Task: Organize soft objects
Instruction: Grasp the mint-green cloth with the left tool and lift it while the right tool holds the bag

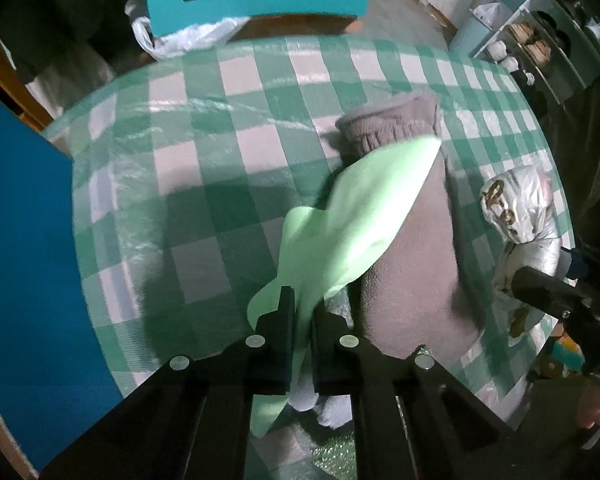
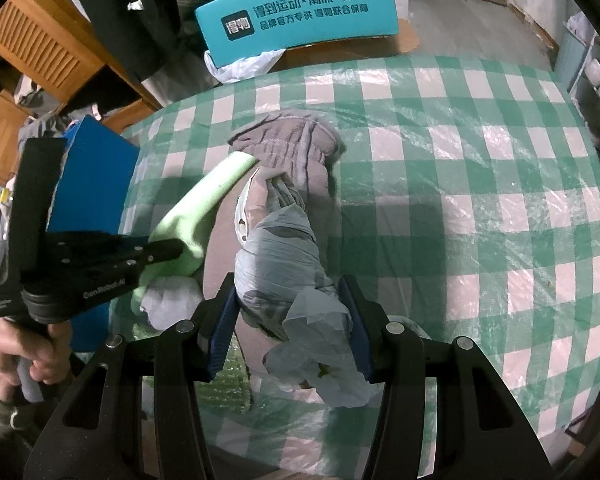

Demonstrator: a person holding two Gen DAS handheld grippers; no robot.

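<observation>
My left gripper (image 1: 302, 312) is shut on a light green cloth (image 1: 364, 208), which stretches up and right from its fingers over a brown-grey fleece garment (image 1: 412, 264) lying on the checked table. In the right wrist view the left gripper (image 2: 172, 252) pinches the green cloth (image 2: 212, 192) beside the fleece garment (image 2: 292, 144). My right gripper (image 2: 292, 312) is shut on a crumpled silver-grey plastic-wrapped bundle (image 2: 284, 252), held just above the fleece. That bundle shows at the right in the left wrist view (image 1: 520, 208), with the right gripper (image 1: 540, 288) below it.
The table has a green-and-white checked cover (image 2: 460, 184) under clear plastic. A blue board (image 1: 24, 240) stands at the left edge. A teal box with Chinese print (image 2: 296, 4) and a white plastic bag (image 2: 240, 64) sit beyond the far edge. A small grey cloth (image 2: 172, 300) lies near the front.
</observation>
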